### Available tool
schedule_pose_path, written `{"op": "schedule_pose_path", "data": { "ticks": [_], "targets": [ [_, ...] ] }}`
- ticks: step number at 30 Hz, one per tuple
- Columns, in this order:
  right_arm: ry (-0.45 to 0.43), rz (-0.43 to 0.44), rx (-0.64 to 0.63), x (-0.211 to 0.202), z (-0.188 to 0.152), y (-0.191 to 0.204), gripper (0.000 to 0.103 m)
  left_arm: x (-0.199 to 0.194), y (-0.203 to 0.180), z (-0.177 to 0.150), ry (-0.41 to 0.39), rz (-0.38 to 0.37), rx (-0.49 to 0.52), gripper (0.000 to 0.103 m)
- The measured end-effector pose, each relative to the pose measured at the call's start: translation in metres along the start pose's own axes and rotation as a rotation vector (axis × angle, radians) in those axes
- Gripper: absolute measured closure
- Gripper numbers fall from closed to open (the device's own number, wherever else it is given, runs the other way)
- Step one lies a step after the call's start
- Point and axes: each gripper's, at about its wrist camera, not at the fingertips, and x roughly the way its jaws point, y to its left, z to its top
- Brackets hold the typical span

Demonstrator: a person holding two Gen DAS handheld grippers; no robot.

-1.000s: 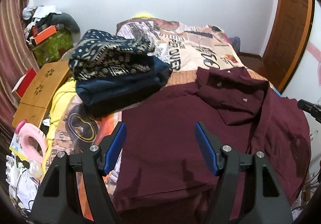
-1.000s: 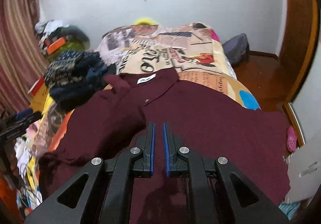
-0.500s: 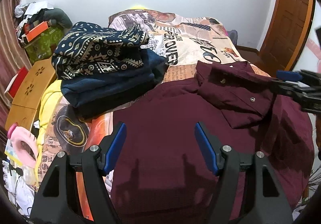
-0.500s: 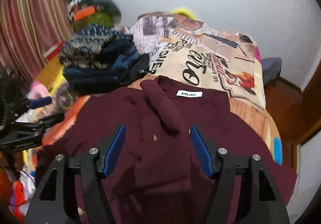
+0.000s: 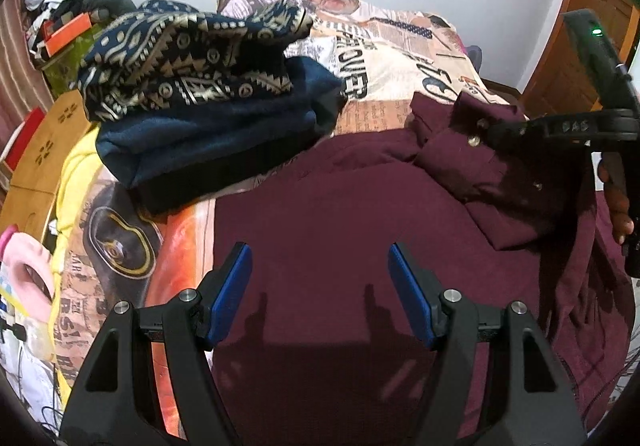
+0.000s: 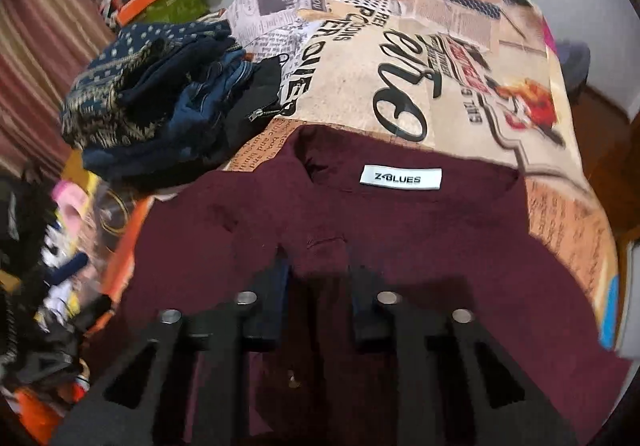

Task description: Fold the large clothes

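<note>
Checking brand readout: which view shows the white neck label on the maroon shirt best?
The right wrist view. The white neck label lies face-up inside the collar of the maroon shirt, sharp enough to read Z-BLUES. In the left wrist view the shirt shows only its folded-over buttoned front and body; the label is not visible there.

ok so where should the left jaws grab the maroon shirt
Grip the maroon shirt at its left side edge, beside the orange bedsheet, coming in from the left. The body lies flat there with a free straight edge, and the open left gripper hangs just above it.
</note>
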Motion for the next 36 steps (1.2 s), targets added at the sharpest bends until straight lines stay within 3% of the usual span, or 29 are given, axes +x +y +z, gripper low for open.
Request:
{"op": "schedule_pose_path", "data": {
  "ticks": [4,5,10,15,20,23,26,29,33,36],
  "targets": [
    [-0.152,-0.008,0.037,-0.044,-0.014,-0.004,0.091,0.006,-0.005,-0.002,0.036,-0.027,0.012,0.034],
    [-0.197,-0.009,0.047,-0.062,-0.018,-0.006,0.097,0.007,-0.007,-0.002,0.043,-0.031,0.016,0.034],
    [-0.394,-0.011,0.093,-0.147,-0.045,-0.017,0.098,0.012,-0.023,-0.005,0.082,-0.096,0.017,0.034],
    [-0.494,-0.075,0.166,-0.189,-0.084,-0.035,0.098,0.012,-0.051,-0.011,0.103,-0.151,0.051,0.034],
    [-0.436,-0.112,0.312,-0.174,-0.130,-0.075,0.098,0.014,-0.079,-0.020,0.142,-0.196,0.107,0.034],
    [-0.317,-0.128,0.446,-0.138,-0.164,-0.106,0.097,0.014,-0.091,-0.028,0.160,-0.201,0.133,0.034],
    [-0.223,-0.086,0.551,-0.110,-0.193,-0.125,0.096,0.012,-0.101,-0.035,0.153,-0.174,0.166,0.033],
    [-0.233,-0.069,0.579,-0.111,-0.206,-0.125,0.089,0.010,-0.107,-0.038,0.145,-0.155,0.195,0.033],
    [-0.250,-0.163,0.546,-0.123,-0.207,-0.115,0.072,0.008,-0.108,-0.040,0.146,-0.149,0.199,0.033],
    [-0.267,-0.204,0.530,-0.136,-0.213,-0.117,0.067,0.007,-0.111,-0.039,0.145,-0.158,0.204,0.033]
  ]
}}
